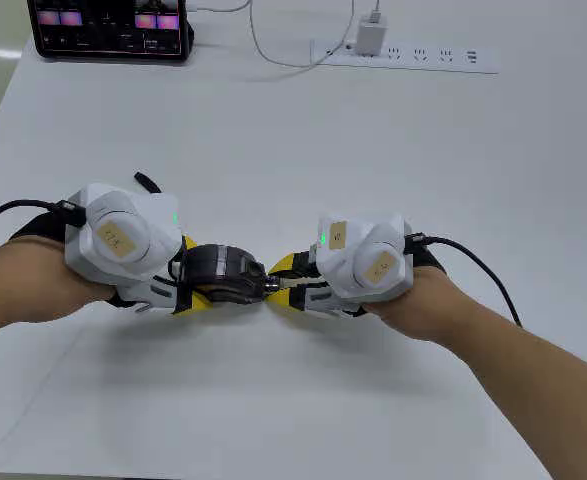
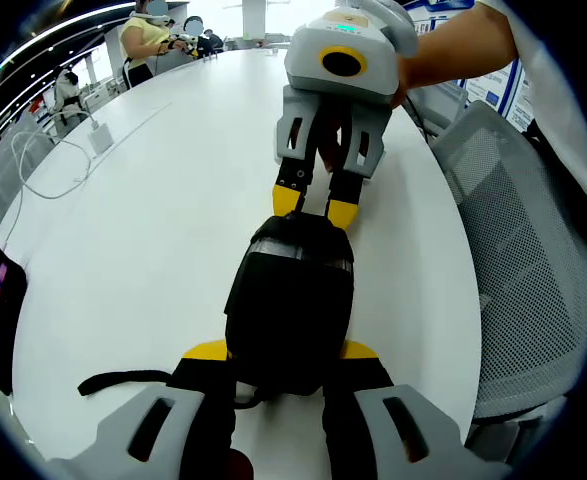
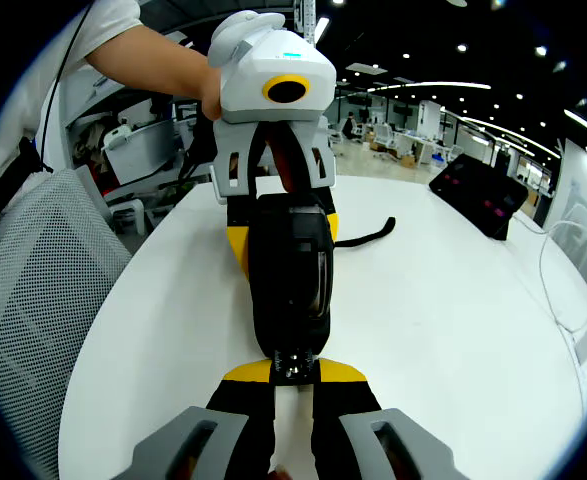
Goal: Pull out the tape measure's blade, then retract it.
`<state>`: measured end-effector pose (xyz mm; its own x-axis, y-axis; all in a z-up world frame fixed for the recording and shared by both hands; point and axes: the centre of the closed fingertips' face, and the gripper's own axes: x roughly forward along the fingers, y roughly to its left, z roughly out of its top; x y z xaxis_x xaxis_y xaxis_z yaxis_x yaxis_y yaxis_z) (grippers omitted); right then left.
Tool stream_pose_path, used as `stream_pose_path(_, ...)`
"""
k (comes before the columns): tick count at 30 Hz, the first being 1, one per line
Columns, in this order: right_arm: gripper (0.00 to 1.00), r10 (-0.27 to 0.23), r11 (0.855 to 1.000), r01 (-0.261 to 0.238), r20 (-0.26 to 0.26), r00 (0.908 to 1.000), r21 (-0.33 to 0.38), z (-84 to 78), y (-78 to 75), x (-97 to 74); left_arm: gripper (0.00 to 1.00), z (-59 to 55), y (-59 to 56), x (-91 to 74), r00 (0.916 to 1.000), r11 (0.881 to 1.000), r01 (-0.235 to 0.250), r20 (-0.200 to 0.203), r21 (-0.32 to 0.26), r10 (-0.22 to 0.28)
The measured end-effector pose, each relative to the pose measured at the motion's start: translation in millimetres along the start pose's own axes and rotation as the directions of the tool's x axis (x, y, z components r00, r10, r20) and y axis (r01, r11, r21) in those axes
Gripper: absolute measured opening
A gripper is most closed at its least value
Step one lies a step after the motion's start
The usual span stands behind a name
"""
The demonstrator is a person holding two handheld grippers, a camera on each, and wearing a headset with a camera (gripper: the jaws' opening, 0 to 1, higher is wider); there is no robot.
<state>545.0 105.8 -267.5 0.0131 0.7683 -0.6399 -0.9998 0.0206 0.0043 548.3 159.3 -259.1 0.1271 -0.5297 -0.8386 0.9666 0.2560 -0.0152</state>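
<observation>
My left hand-held gripper (image 1: 190, 277) is clamped on the tape measure (image 1: 223, 273) just above the surface (image 1: 373, 130), right hand-held gripper (image 1: 282, 283) pinching its blade tip (image 3: 293, 362) head-on, so the pull runs straight along their shared line.

Tape measure (image 1: 223, 272) between both jaws, open table (image 1: 373, 160) around, tablet (image 1: 111, 25), power strip (image 1: 423, 56) behind

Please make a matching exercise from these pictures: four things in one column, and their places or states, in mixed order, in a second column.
1. black plastic tape measure
2. white power strip
3. dark tablet with lit screen
4. right gripper

a. far left of the white table
b. jaws shut on the blade's metal tip
c. table's far right
d. between the jaws of the left gripper

Pairs: 1-d, 2-c, 3-a, 4-b
</observation>
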Motion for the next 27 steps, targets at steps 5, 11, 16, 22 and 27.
stream_pose_path(5,0.09,0.001,1.000,-0.001,-0.005,1.0000,-0.006,-0.1,-0.2,-0.8,0.28,-0.3,-0.2,-0.3,0.9999,1.000,-0.007,-0.009,0.002,0.007)
stream_pose_path(11,0.08,-0.003,1.000,0.002,-0.006,1.0000,-0.006,-0.5,-2.3,-6.5,0.28,-1.5,0.8,-0.6,0.9999,1.000,-0.004,-0.012,-0.006,0.004)
stream_pose_path(16,0.08,-0.003,1.000,0.003,-0.014,0.9999,-0.005,-4.2,-1.7,-10.3,0.28,-0.5,1.3,-0.1,1.0000,1.000,-0.003,-0.009,-0.004,0.003)
stream_pose_path(22,0.08,-0.005,1.000,0.005,-0.026,0.9996,-0.004,-8.1,-1.5,-14.7,0.28,-0.1,1.1,0.1,0.9999,1.000,-0.002,-0.011,-0.001,0.002)
stream_pose_path(27,0.08,-0.010,1.000,0.011,-0.037,0.9993,0.002,-12.0,-1.9,-19.6,0.28,0.0,1.4,0.5,0.9999,1.000,0.000,-0.012,-0.001,0.000)
